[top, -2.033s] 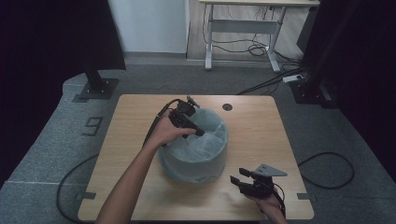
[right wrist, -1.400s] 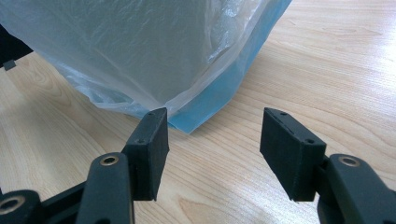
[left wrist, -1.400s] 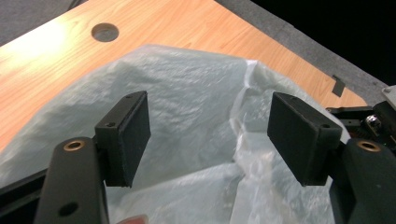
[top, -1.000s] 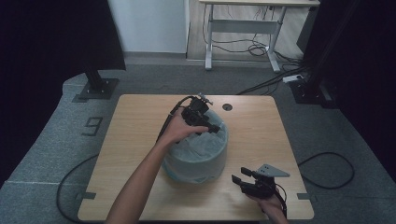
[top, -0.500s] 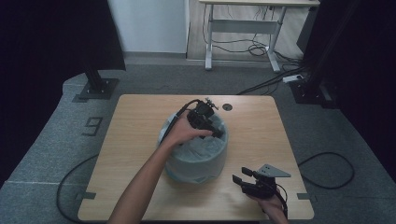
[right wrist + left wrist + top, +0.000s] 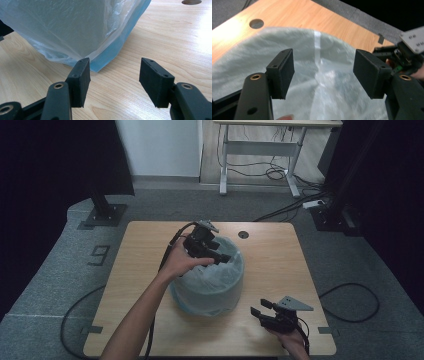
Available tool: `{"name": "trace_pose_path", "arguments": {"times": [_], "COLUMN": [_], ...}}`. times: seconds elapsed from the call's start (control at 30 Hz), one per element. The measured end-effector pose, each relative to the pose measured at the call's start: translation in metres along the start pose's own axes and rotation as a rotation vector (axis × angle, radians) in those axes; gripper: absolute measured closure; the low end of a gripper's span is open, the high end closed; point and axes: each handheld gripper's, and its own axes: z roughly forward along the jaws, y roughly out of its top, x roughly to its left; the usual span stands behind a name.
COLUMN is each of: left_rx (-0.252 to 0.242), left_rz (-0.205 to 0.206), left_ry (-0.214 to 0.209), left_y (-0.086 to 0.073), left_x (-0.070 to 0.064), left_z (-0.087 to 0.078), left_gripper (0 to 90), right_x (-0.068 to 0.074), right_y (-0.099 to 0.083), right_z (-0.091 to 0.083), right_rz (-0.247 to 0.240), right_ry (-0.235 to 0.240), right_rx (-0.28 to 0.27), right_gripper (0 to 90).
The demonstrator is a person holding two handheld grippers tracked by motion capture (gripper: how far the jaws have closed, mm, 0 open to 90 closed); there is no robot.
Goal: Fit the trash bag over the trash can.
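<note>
A round bin lined with a pale translucent plastic bag point(image 6: 210, 280) stands in the middle of the wooden table point(image 6: 140, 265). My left gripper point(image 6: 220, 257) hovers over the bin's mouth, open, with the bag's inside point(image 6: 324, 75) beneath its jaws. My right gripper point(image 6: 257, 307) rests low near the table's front right edge, open, pointing at the bin's base. In the right gripper view the bag's loose blue-tinted hem point(image 6: 105, 56) lies on the wood just ahead of the open right gripper point(image 6: 113, 75), apart from it.
A cable hole point(image 6: 243, 234) sits in the table behind the bin. Black stands point(image 6: 105, 210) and a desk frame point(image 6: 260, 150) stand on the grey floor beyond. Cables trail off both sides of the table.
My left gripper has moved right across the bin's top, from its far left rim to over its mouth. The right gripper has stayed put.
</note>
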Motion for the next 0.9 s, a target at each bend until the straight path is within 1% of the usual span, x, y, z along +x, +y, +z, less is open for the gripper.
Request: {"name": "trace_pose_path", "arguments": {"times": [0.07,0.13,0.2,0.27,0.37,0.4,0.67,0.73,0.77,0.8,0.87,0.9], "left_rx": [0.012,0.037,0.084,0.137,0.189,0.203,0.24,0.257,0.266,0.287,0.294,0.3], "left_rz": [0.008,0.02,0.038,0.069,0.096,0.103,0.107,0.101,0.098,0.097,0.098,0.091], "left_ry": [-0.003,-0.01,-0.022,-0.03,-0.046,-0.042,-0.035,-0.034,-0.027,-0.009,-0.01,-0.015], "left_y": [-0.004,-0.006,-0.007,-0.008,-0.008,-0.008,-0.007,-0.007,-0.007,-0.006,-0.006,-0.006], "left_x": [-0.003,-0.005,-0.008,-0.012,-0.017,-0.018,-0.021,-0.022,-0.022,-0.022,-0.022,-0.023], "left_z": [0.001,0.006,0.013,0.021,0.032,0.035,0.044,0.046,0.047,0.049,0.05,0.05], "left_gripper": [33.1,33.4,33.5,33.4,33.3,33.3,34.5,34.8,34.8,34.9,34.9,34.8], "right_x": [0.0,0.001,0.002,0.002,0.002,0.001,0.0,0.0,0.0,0.0,0.0,0.0], "right_y": [0.0,-0.001,-0.001,-0.001,-0.001,-0.001,-0.001,-0.001,-0.001,-0.001,-0.001,-0.001], "right_z": [0.001,0.001,0.002,0.002,0.002,0.002,0.0,0.0,0.001,0.001,0.001,0.002], "right_rz": [-0.002,-0.005,-0.007,-0.007,-0.006,-0.006,-0.004,-0.003,-0.003,-0.003,-0.004,-0.003], "right_ry": [-0.001,-0.003,-0.001,-0.001,-0.004,-0.004,-0.009,-0.009,-0.009,-0.008,-0.008,-0.008], "right_rx": [0.001,0.007,0.011,0.012,0.012,0.015,0.015,0.015,0.015,0.014,0.015,0.017], "right_gripper": [40.7,40.5,40.6,40.5,40.5,40.5,40.5,40.5,40.5,40.6,40.5,40.5]}}
